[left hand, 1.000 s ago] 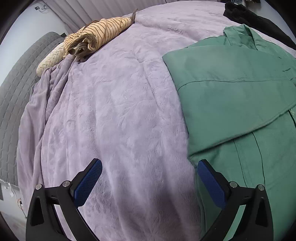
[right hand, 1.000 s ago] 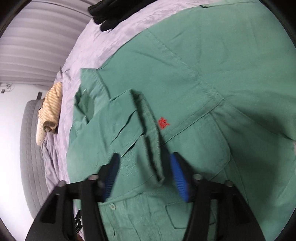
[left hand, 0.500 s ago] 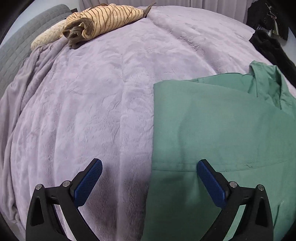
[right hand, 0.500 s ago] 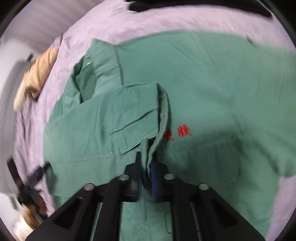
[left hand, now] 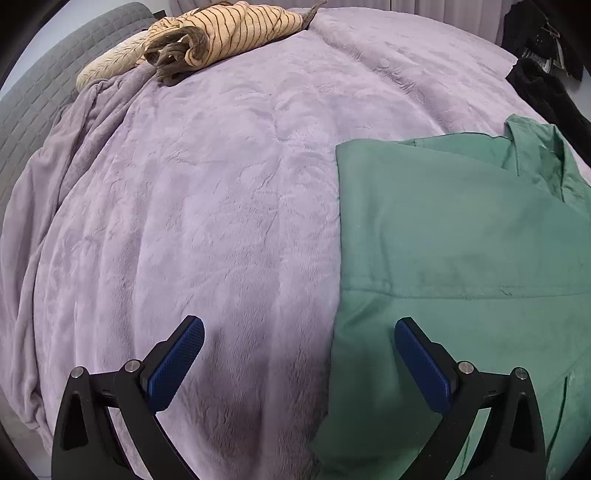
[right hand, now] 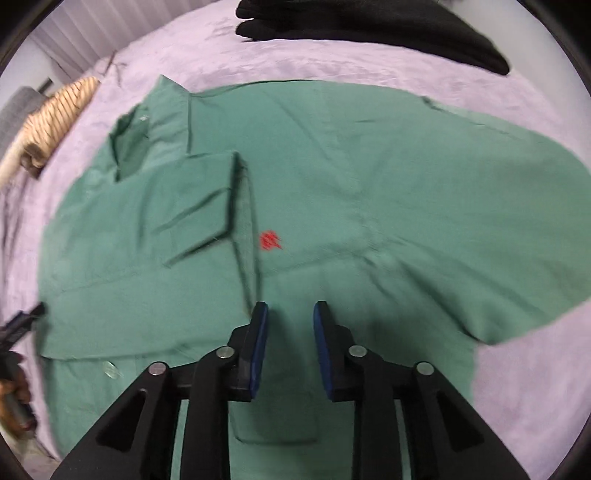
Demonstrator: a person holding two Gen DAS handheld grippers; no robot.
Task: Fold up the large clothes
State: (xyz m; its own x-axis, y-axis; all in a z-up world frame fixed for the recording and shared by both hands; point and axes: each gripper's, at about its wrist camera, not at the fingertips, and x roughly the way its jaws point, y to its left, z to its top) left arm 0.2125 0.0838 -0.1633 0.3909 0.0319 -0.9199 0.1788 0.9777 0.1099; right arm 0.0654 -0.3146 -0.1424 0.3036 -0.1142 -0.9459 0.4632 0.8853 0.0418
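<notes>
A large green shirt (right hand: 369, 192) with a small red emblem (right hand: 270, 240) lies spread on the lilac blanket (right hand: 524, 387). Its left sleeve (right hand: 177, 218) is folded in over the chest, cuff edge near the emblem. My right gripper (right hand: 290, 312) hovers over the shirt's front just below that cuff, jaws a little apart and empty. In the left wrist view the shirt's folded left side (left hand: 461, 266) fills the right half. My left gripper (left hand: 299, 330) is wide open and empty, straddling the shirt's left edge over the blanket (left hand: 203, 221).
A striped tan garment (left hand: 221, 33) lies bundled at the far end of the bed, also in the right wrist view (right hand: 55, 118). Black clothes (right hand: 369, 26) lie beyond the shirt's collar side. A grey quilted headboard (left hand: 33, 110) borders the left.
My right gripper was shut on the sleeve cuff half a second ago; it has let go and pulled back, and the sleeve lies flat. My left gripper stays open, barely moved.
</notes>
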